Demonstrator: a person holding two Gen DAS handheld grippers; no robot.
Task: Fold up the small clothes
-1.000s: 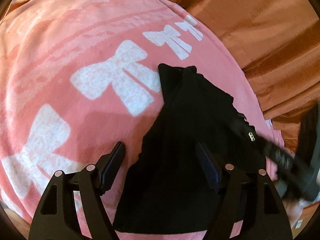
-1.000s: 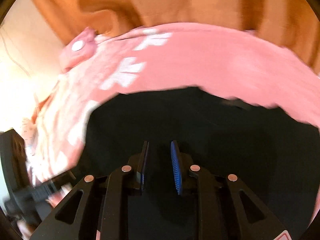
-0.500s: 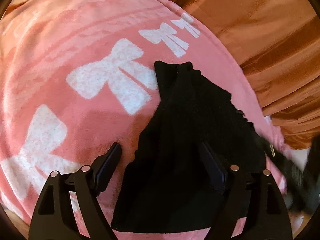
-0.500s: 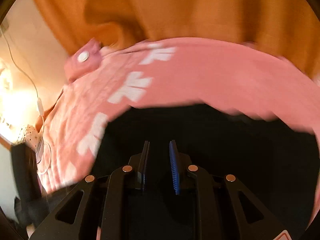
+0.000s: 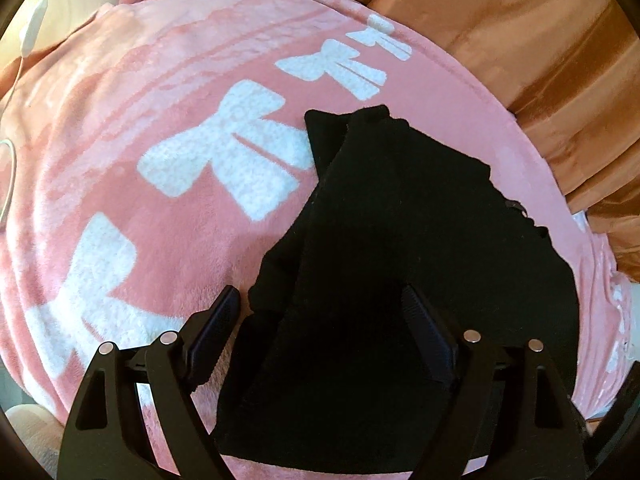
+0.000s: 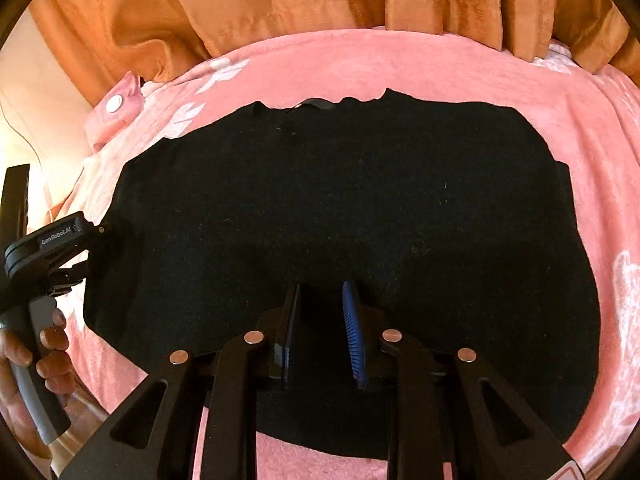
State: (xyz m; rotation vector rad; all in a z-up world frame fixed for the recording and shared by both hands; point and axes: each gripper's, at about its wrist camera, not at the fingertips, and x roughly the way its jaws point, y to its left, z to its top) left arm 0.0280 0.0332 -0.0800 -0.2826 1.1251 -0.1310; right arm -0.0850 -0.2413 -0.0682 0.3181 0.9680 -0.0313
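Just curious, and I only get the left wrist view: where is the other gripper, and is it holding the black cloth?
Observer: The right gripper hangs over the near middle of the black cloth. Its narrow jaws are opening, with no cloth pinched between them.
Operator: Is the cloth bunched up?
Observer: From that side it lies mostly spread flat on the pink blanket.
Operator: Who holds these tools?
Observer: A hand grips a grey handle at the cloth's left edge.
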